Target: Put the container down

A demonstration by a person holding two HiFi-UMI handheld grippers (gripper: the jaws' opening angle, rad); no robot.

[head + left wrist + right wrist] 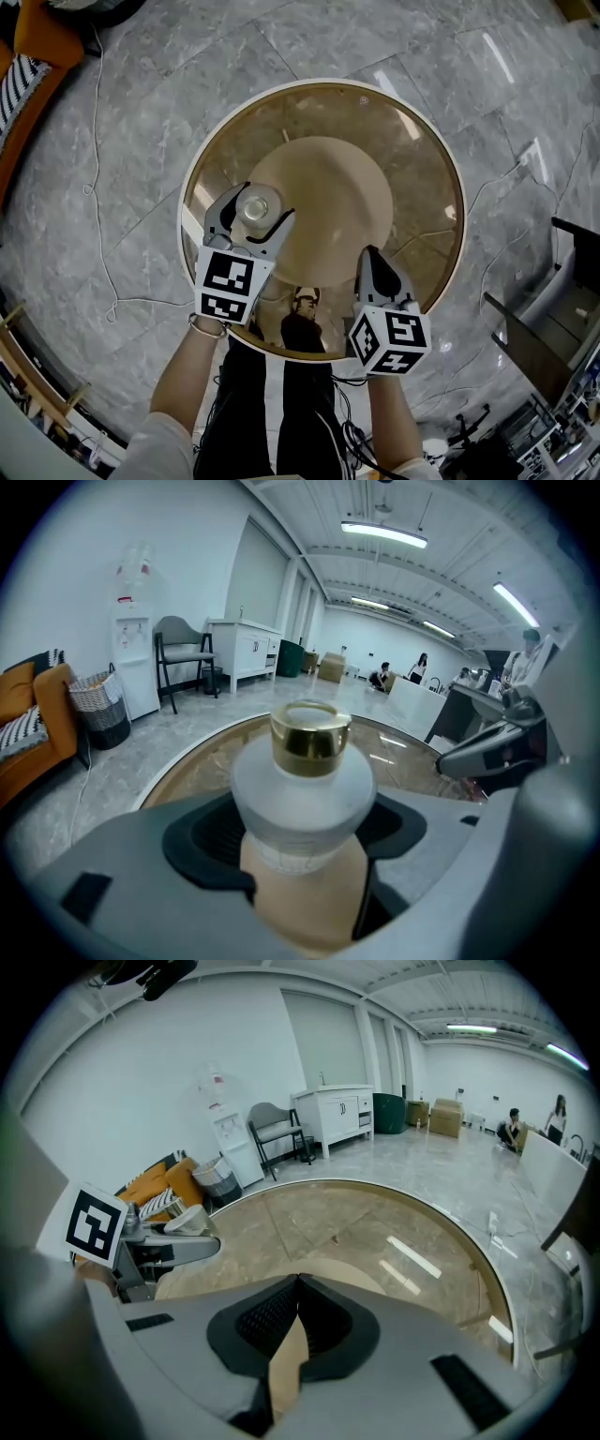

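the left gripper (265, 204) pinches a frosted glass bottle (302, 789) with a gold cap (310, 735), upright between its jaws, with the round glass table (417, 159) beneath it. the right gripper (298, 1286), near on its right, has its jaws pressed together on nothing. to set the bottle down well, by the look of it, the left gripper should lower it straight and keep it upright. it should let the base settle flat on the glass under the jaws and only then spread them, since the smooth top could let it slide or tip. the bottle's base is hidden behind the gripper's own body. the steep overhead angle does not show whether the base already touches the glass.
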